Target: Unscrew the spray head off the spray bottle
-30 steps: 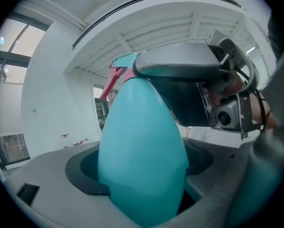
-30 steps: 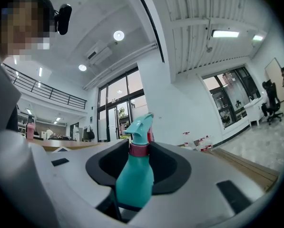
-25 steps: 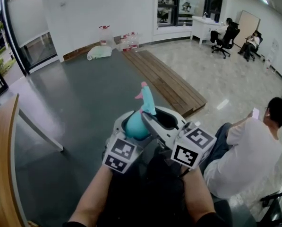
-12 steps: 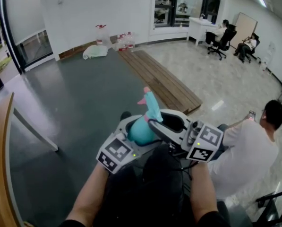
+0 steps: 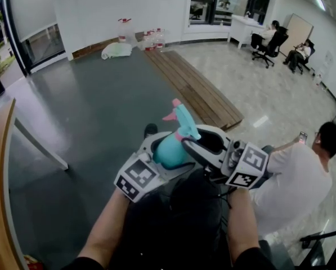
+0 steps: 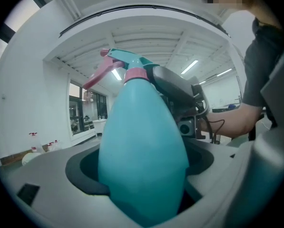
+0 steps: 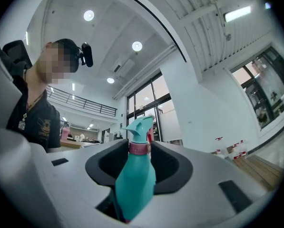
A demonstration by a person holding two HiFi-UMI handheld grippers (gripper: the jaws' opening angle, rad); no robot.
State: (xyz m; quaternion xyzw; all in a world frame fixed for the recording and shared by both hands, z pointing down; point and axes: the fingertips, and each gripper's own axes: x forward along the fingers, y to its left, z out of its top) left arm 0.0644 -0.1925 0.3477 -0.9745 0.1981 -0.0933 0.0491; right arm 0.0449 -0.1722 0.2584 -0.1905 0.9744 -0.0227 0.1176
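Lying beyond spray bottle (image 5: 169, 146): seemingly planks (image 5: 196, 91).

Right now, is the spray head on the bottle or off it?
On: the spray head sits on the pink collar atop the bottle, with no gap showing between them.

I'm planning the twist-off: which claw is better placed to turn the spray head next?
Right: the right claw, jaws just opening, straddles the pink collar below the spray head; the left claw clamps the spray bottle.
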